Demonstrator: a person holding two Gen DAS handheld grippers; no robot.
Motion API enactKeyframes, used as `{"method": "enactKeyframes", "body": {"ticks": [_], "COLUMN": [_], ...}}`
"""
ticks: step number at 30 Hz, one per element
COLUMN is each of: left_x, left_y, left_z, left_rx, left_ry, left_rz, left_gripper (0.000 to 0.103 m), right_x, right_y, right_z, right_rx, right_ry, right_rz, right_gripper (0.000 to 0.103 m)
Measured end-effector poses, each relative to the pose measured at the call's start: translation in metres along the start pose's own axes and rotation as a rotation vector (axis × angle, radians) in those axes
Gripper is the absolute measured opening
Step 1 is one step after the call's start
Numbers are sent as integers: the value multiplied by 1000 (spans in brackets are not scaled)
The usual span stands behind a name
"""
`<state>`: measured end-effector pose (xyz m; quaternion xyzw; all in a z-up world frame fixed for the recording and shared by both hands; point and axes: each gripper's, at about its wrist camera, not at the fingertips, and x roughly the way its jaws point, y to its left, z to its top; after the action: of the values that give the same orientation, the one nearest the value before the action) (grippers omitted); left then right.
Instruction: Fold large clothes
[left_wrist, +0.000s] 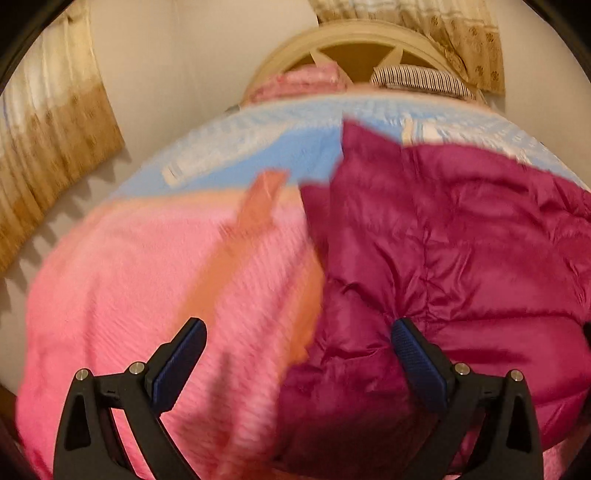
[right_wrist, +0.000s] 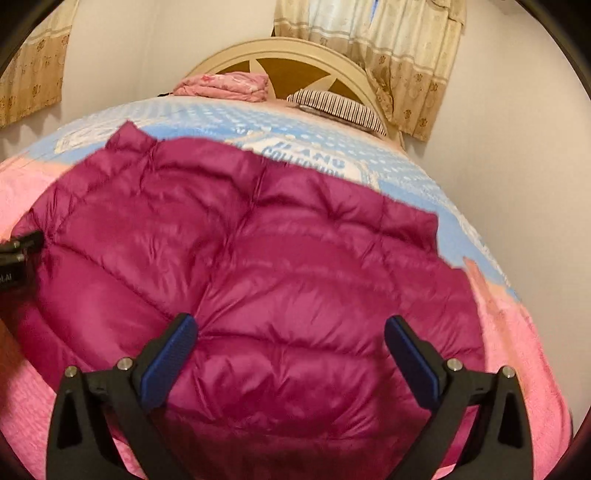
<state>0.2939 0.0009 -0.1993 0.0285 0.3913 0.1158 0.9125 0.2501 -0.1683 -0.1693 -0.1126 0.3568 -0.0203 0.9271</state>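
Both left gripper (left_wrist: 299, 332) and right gripper (right_wrist: 290, 328) wide open, holding nothing, above magenta down jacket (right_wrist: 258, 258) on pink blanket (left_wrist: 129, 295).

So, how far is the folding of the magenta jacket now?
Done: the magenta jacket lies spread on the bed. In hand: nothing; the left hand-held gripper and the right hand-held gripper are open above it. Left: all the folds.

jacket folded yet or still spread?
Partly folded, it seems: the jacket lies as one compact quilted block on the bed, no sleeves sticking out. Both tongs hover open, holding nothing.
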Motion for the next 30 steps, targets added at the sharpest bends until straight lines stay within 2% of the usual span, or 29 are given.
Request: {"method": "enactKeyframes", "body": {"ticks": [5, 7, 9, 10, 11, 13, 14, 15, 24, 30], "left_x": [0, 3, 2, 1, 0, -4, -5, -8, -58, -92], "left_y": [-11, -15, -18, -23, -26, -35, -36, -36, -6, 47], "left_z": [1, 2, 2, 1, 0, -2, -2, -2, -5, -5], "left_rx": [32, 41, 56, 74, 87, 126, 130, 131, 105, 54], "left_ry": [-25, -12, -8, -6, -9, -25, -29, -38, -138, -180], "left_rz": [0, -18, -74, -106, -112, -104, -112, -116, -135, -80], "left_gripper": [100, 93, 62, 54, 45, 32, 20, 14, 6, 3], "right_x": [13, 15, 15, 15, 15, 15, 14, 14, 2, -13], "right_y": [1, 0, 0, 0, 1, 3, 3, 3, 26, 74], "right_z": [2, 0, 0, -1, -1, -2, -2, -2, -2, 1], "right_rx": [-20, -20, -22, -24, -27, -29, -28, -28, -69, -112], "right_ry": [53, 61, 60, 59, 58, 59, 59, 59, 47, 21], "right_rz": [-10, -11, -14, -17, -20, -24, -23, -23, -109, -43], "right_gripper": [103, 103, 103, 103, 103, 103, 103, 103, 103, 102]}}
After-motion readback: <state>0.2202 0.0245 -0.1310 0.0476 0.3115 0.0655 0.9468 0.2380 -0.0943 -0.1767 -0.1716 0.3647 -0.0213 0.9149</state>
